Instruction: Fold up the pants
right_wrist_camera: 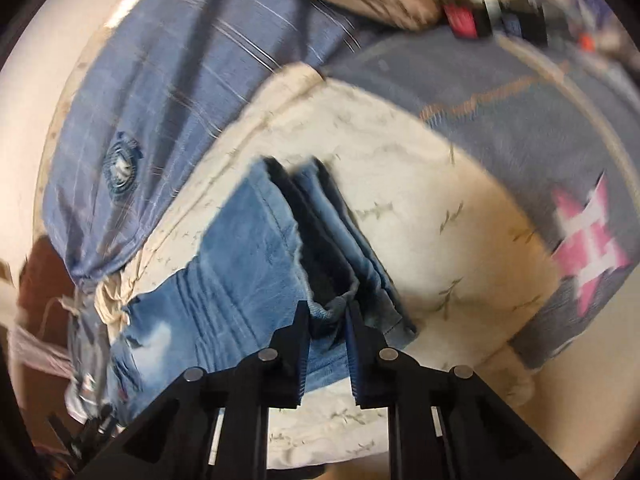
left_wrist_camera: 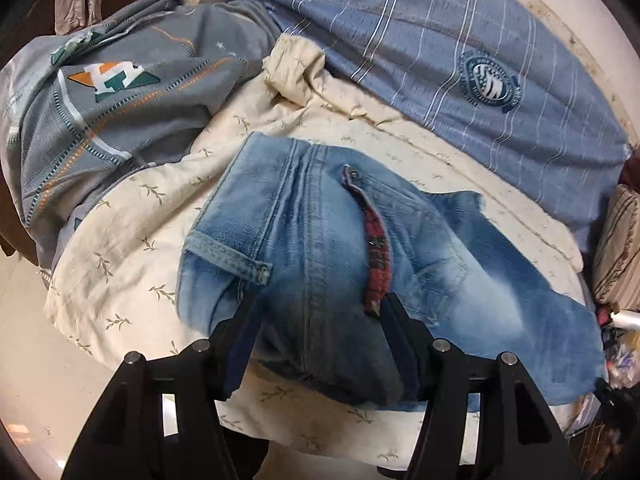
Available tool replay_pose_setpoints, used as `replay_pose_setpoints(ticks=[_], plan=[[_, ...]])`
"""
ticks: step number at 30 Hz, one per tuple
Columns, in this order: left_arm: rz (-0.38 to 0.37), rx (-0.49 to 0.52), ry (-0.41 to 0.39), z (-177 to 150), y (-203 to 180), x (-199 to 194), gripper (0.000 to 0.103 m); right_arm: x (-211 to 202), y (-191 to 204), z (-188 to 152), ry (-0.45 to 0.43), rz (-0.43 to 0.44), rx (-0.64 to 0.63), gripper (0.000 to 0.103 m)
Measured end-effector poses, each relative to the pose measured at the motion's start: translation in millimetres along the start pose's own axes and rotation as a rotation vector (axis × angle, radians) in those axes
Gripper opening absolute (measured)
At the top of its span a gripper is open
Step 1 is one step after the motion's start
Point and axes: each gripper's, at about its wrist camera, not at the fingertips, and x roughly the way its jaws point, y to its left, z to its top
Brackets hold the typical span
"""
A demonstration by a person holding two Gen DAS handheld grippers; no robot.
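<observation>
Light blue denim pants lie bunched on a cream leaf-print cover, waistband and open zipper with red lining facing up. My left gripper is open, its fingers straddling the waist part of the pants. In the right wrist view the pants lie with the leg ends stacked. My right gripper has its fingers close together on a fold of the hem edge. This view is blurred.
A blue striped sheet with a round emblem lies behind the pants. A grey printed blanket is heaped at the left; it also shows in the right wrist view. A striped cushion sits at the right edge.
</observation>
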Motion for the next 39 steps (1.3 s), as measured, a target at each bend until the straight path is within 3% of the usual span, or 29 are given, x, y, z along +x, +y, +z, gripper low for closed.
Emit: replay_pose_setpoints(ticks=[3, 7, 11, 14, 16, 18, 19, 20, 22, 23, 25, 27, 29, 31, 34, 39], plan=[[0.003, 0.035, 0.000, 1, -6, 5, 0.067, -6, -1, -11, -0.016, -0.069, -0.060, 0.017], [0.040, 0.096, 0.076, -1, -12, 34, 0.074, 39, -23, -15, 0.138, -0.094, -0.020, 0.028], [0.024, 0.080, 0.048, 3, -11, 22, 0.074, 10, -7, -9, 0.033, -0.118, -0.064, 0.032], [-0.045, 0.086, -0.077, 7, -16, -7, 0.074, -17, 17, 4, -0.071, -0.073, -0.111, 0.032], [-0.047, 0.120, -0.112, 6, -21, -11, 0.074, -18, 35, 10, -0.075, -0.043, -0.162, 0.034], [-0.010, 0.154, -0.028, 4, -23, 12, 0.074, -2, 46, 14, -0.027, 0.020, -0.187, 0.038], [0.025, 0.164, 0.050, 2, -21, 33, 0.074, 15, 44, 16, 0.024, 0.026, -0.175, 0.047], [0.036, 0.171, 0.108, -2, -18, 51, 0.074, 29, 40, 16, 0.068, -0.012, -0.162, 0.053], [0.014, 0.165, 0.073, 0, -15, 45, 0.074, 60, 18, 14, 0.162, -0.153, -0.101, 0.053], [0.002, 0.160, 0.057, 2, -15, 38, 0.074, 58, 13, 15, 0.142, -0.144, -0.077, 0.046], [-0.035, 0.141, -0.044, 9, -15, 18, 0.074, 44, 26, 20, 0.098, -0.186, -0.097, 0.047], [-0.051, 0.151, -0.116, 12, -17, 9, 0.074, 29, 58, 26, 0.030, -0.155, -0.168, 0.047], [-0.021, 0.153, -0.096, 12, -15, 25, 0.074, 26, 106, 30, 0.012, -0.062, -0.257, 0.049], [0.000, 0.143, 0.009, 9, -9, 52, 0.074, 38, 150, 30, 0.047, 0.051, -0.326, 0.052], [-0.010, 0.134, 0.002, 8, -5, 54, 0.075, 79, 222, 26, 0.163, 0.201, -0.423, 0.052], [-0.021, 0.139, 0.000, 9, -6, 58, 0.076, 153, 319, 4, 0.310, 0.254, -0.554, 0.052]])
